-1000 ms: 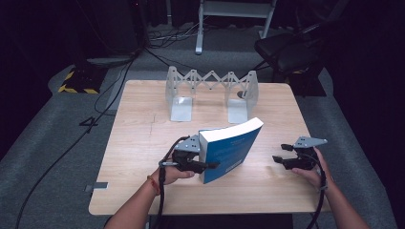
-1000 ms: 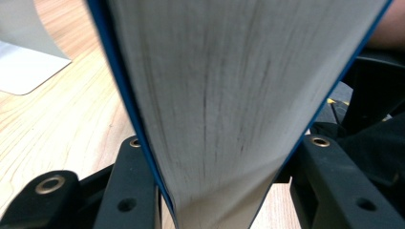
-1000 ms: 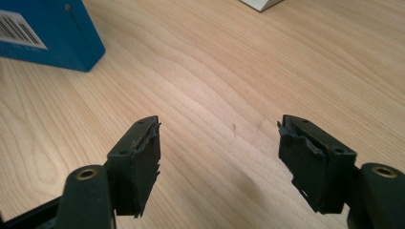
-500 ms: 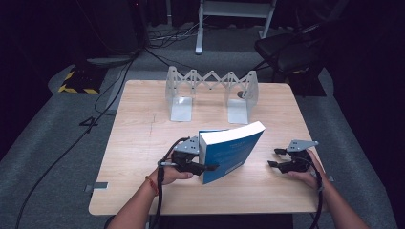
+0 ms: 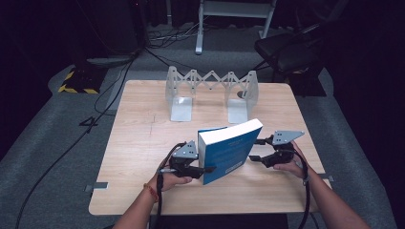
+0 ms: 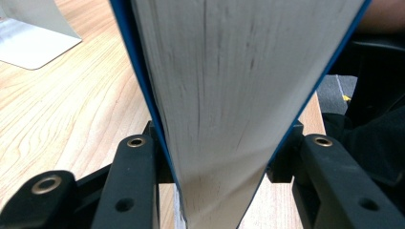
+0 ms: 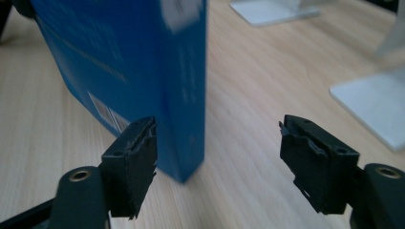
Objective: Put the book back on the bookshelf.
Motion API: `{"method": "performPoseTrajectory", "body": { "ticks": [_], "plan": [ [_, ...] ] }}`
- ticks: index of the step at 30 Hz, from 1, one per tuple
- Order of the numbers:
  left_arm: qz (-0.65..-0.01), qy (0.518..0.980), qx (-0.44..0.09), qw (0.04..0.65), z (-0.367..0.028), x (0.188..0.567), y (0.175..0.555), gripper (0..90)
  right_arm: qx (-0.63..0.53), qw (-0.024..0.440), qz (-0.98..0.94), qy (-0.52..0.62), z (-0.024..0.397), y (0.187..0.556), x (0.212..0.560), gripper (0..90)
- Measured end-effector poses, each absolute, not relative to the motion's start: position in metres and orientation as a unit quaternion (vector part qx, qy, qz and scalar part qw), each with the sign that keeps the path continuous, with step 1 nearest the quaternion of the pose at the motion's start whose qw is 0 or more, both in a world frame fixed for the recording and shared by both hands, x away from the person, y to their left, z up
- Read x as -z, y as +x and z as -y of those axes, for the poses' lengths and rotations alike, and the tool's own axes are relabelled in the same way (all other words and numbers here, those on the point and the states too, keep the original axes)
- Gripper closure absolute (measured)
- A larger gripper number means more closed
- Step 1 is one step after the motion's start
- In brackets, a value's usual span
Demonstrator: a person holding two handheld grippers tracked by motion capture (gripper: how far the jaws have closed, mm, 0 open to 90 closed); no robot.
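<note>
You are holding a thick blue paperback book (image 5: 229,150) upright on the desk (image 5: 138,143), tilted so its top leans away from you and toward your right. The book is standing near the desk's front edge, well in front of the grey folding book rack (image 5: 210,93) that is sitting at the far side of the desk.

Your left gripper (image 5: 203,169) is clamping the book's left end: in the left gripper view the two black fingers (image 6: 133,181) are pressing against the blue covers on either side, with the pale page block (image 6: 229,95) rising between them. The fingers are standing only as far apart as the book is thick.

Your right gripper (image 5: 255,150) is hovering just beside the book's right end, at its lower part. Its fingers have just been opening, and they are now spread wide. In the right gripper view the book's spine corner (image 7: 186,143) is sitting just inside the left finger (image 7: 133,167), while the right finger (image 7: 315,162) is standing well clear of the book. The picture is blurred there, so it seems the left finger is not quite touching the cover, and nothing is being gripped.

Your right hand (image 5: 291,164) is resting low on the desk beside the book.
</note>
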State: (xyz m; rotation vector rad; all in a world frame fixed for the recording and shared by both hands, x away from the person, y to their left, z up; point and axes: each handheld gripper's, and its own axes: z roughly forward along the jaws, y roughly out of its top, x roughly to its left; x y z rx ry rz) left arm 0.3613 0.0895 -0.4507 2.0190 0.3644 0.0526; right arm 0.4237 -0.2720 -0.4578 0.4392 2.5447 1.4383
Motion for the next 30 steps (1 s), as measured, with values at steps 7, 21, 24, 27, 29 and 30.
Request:
{"method": "performPoseTrajectory", "body": {
  "ticks": [7, 21, 24, 27, 29, 30],
  "plan": [
    [-0.149, 0.845, -0.034, 0.513, -0.088, 0.45, 0.358, 58.0, -0.509, 0.053, -0.854, 0.091, 0.241, 0.424, 0.444, 28.3],
    [-0.15, 0.855, -0.097, 0.487, -0.096, 0.446, 0.352, 47.8, -0.491, 0.037, -0.87, 0.032, 0.249, 0.405, 0.443, 52.6],
    [-0.148, 0.859, -0.115, 0.476, -0.095, 0.446, 0.349, 43.8, -0.486, 0.043, -0.873, 0.014, 0.25, 0.395, 0.442, 56.1],
    [-0.151, 0.859, -0.126, 0.472, -0.096, 0.446, 0.348, 40.5, -0.485, 0.045, -0.873, 0.005, 0.25, 0.387, 0.44, 57.6],
    [-0.161, 0.859, -0.146, 0.463, -0.097, 0.448, 0.348, 39.0, -0.497, 0.042, -0.867, 0.003, 0.248, 0.383, 0.438, 57.6],
    [-0.17, 0.859, -0.148, 0.461, -0.098, 0.449, 0.348, 37.9, -0.514, 0.037, -0.857, 0.004, 0.246, 0.38, 0.434, 58.4]
  ]
}}
